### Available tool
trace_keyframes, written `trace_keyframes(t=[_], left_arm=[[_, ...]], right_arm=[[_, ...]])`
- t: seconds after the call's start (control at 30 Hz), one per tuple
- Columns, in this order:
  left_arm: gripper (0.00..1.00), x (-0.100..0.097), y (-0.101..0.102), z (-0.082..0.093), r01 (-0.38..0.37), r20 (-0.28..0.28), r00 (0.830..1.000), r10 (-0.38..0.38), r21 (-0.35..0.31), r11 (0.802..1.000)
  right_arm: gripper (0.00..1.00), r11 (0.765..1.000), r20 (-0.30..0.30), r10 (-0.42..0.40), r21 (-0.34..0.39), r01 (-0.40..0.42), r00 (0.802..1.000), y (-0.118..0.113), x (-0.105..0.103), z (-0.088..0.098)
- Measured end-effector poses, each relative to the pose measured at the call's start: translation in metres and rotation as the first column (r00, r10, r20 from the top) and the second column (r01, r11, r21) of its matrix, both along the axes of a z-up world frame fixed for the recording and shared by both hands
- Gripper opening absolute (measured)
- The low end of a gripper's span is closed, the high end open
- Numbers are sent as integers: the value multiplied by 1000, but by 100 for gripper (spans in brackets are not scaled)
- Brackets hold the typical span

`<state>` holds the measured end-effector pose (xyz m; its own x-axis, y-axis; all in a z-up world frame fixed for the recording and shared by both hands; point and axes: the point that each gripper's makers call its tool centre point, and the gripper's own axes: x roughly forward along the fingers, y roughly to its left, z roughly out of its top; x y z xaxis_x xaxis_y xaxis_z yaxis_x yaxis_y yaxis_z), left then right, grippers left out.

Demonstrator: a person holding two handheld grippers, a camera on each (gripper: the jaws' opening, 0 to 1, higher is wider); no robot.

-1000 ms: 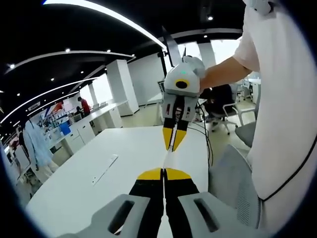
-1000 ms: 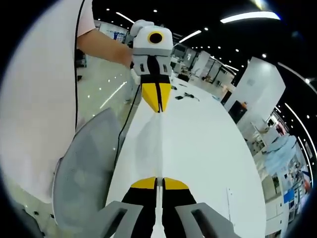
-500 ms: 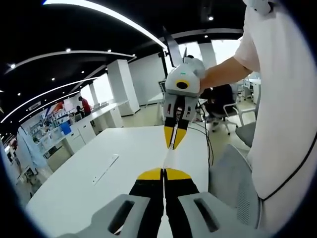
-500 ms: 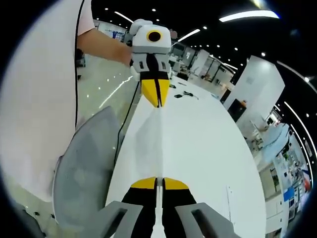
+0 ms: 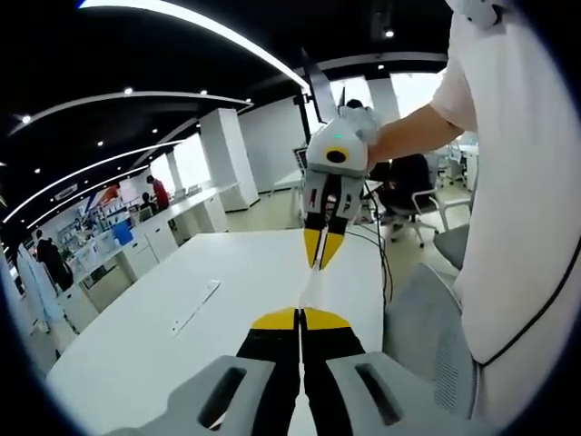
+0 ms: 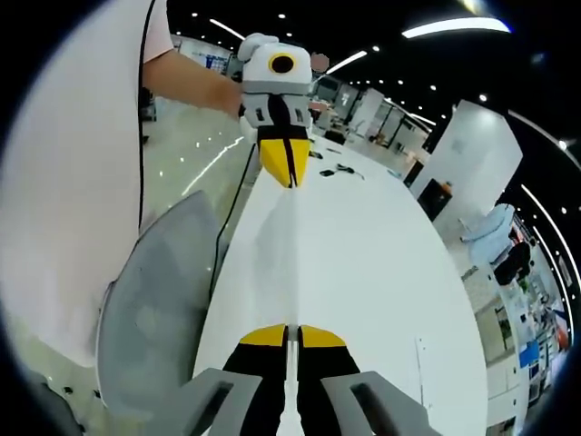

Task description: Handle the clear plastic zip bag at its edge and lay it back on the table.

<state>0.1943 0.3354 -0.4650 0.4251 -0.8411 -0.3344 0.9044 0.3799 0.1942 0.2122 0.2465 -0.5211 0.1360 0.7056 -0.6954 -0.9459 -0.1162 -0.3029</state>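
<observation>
Clear plastic stretches taut between your two tools: the zip bag [image 5: 309, 289] [image 6: 289, 259] hangs edge-on above the table [image 5: 182, 327] [image 6: 381, 272], pinched at opposite ends. Your left gripper [image 5: 300, 319] [image 6: 287, 177] has its jaws pressed together on one edge, and your right gripper [image 6: 289, 336] [image 5: 320, 259] is clamped on the other in the same way. The white tabletop under the bag lies open and wide, with a slim pale strip [image 5: 192, 309] well off to one side and some small dark items and cables [image 6: 338, 173] at the far end. Along the table's near edge a grey mesh chair [image 5: 427, 336] [image 6: 154, 309] sits just beside your body, and a black cable [image 6: 227, 232] hangs down over that edge. Desks and people [image 5: 44, 263] stand well apart in the background.
</observation>
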Motion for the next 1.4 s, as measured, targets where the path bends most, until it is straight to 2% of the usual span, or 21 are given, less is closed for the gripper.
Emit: trace_keyframes(t=[1.4], left_arm=[[0, 0, 4, 1, -5, 1, 1000, 5, 1, 1000]], right_arm=[[0, 1000, -10, -20, -20, 20, 1000, -10, 1, -6]])
